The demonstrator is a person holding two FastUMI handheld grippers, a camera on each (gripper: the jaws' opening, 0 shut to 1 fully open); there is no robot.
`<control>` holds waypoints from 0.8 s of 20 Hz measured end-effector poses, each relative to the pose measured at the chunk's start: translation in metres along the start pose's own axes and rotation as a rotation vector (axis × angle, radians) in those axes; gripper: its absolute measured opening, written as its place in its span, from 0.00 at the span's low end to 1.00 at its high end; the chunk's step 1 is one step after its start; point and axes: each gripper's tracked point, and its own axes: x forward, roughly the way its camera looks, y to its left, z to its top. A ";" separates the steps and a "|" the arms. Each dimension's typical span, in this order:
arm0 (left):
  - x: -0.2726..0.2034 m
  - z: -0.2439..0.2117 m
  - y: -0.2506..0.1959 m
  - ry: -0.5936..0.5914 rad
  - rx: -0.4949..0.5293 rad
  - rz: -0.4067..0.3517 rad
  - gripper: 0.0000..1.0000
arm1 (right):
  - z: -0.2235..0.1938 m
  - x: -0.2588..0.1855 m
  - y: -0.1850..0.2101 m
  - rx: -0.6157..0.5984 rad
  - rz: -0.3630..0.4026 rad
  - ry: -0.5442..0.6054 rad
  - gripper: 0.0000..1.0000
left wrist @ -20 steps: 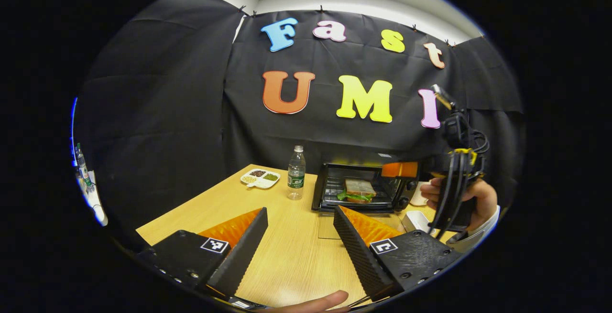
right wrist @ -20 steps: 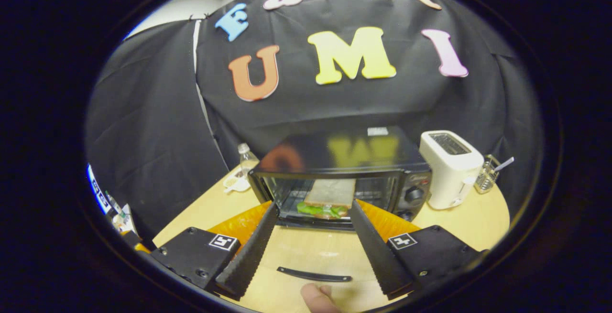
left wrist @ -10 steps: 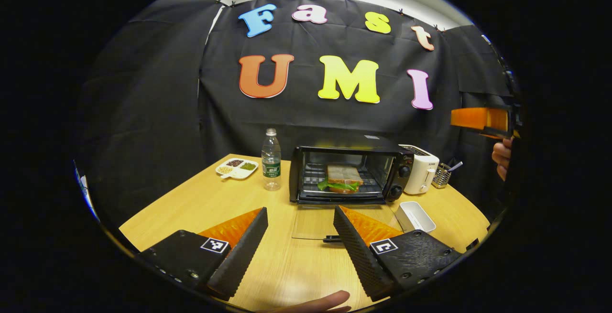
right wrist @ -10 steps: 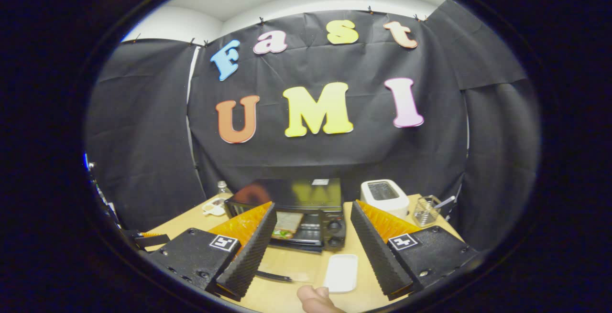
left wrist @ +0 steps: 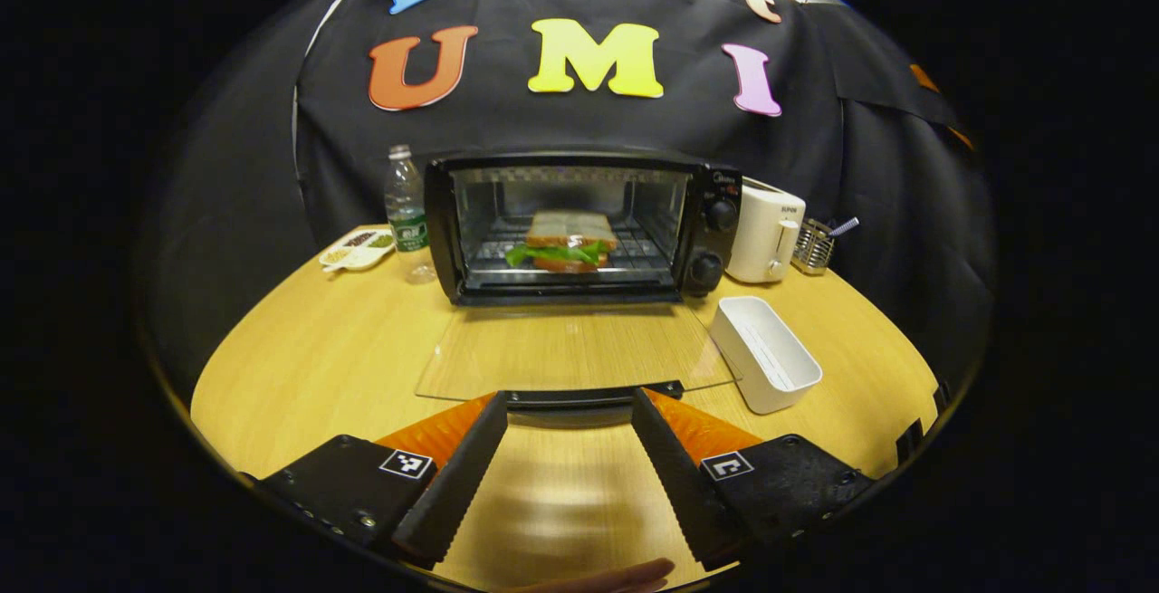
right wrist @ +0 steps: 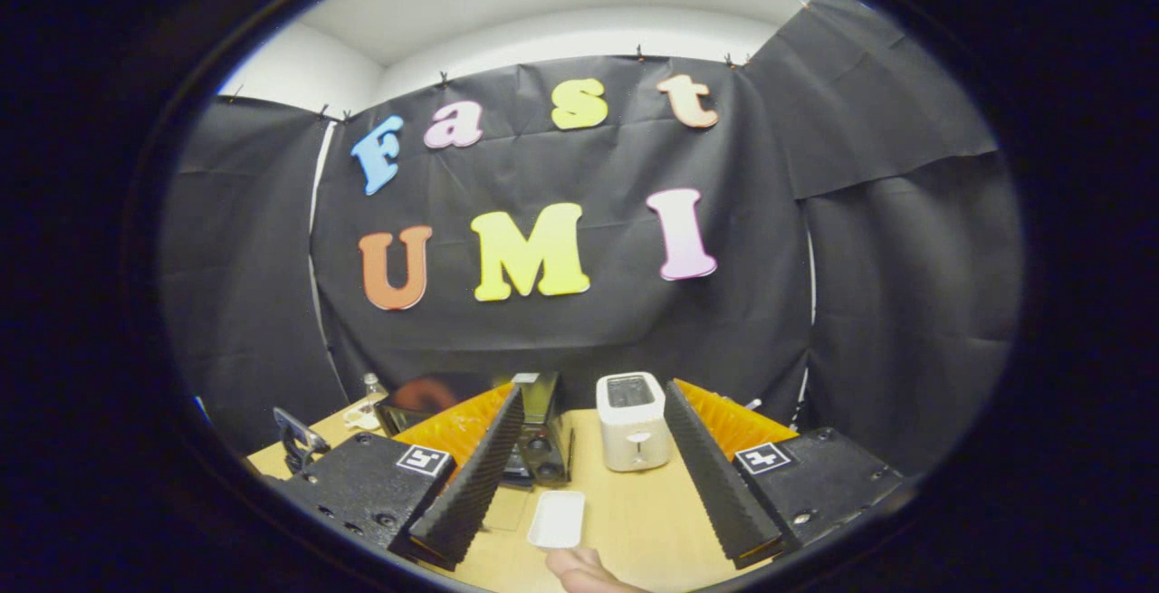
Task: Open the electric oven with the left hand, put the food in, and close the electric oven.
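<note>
In the left gripper view the black electric oven (left wrist: 579,226) stands at the back of the wooden table (left wrist: 299,367) with its glass door (left wrist: 570,353) folded down flat. A sandwich (left wrist: 566,242) with green lettuce lies on the rack inside. My left gripper (left wrist: 566,435) is open, its fingers on either side of the door's black handle (left wrist: 593,396), just short of it. In the right gripper view my right gripper (right wrist: 589,448) is open and empty, held high and well back from the oven (right wrist: 534,448), which shows between its fingers.
An empty white rectangular tray (left wrist: 765,353) lies right of the oven door. A white toaster (left wrist: 765,231) and a wire holder (left wrist: 815,244) stand right of the oven. A water bottle (left wrist: 405,213) and a divided snack dish (left wrist: 358,249) are on its left.
My left gripper has moved forward and down to the open door's handle. My right gripper has pulled back and up, away from the oven, and turned to the right.
</note>
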 end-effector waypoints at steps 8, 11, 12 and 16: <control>0.031 -0.028 -0.021 0.130 0.036 0.004 0.92 | 0.005 -0.032 -0.057 -0.023 -0.082 -0.055 0.99; 0.037 -0.029 -0.022 0.141 0.049 0.010 0.92 | 0.005 -0.037 -0.061 -0.023 -0.075 -0.066 0.99; 0.038 -0.029 -0.022 0.143 0.051 0.011 0.92 | 0.005 -0.039 -0.062 -0.026 -0.076 -0.066 0.99; 0.040 -0.025 -0.020 0.157 0.076 0.018 0.92 | 0.004 -0.041 -0.062 -0.042 -0.076 -0.072 0.99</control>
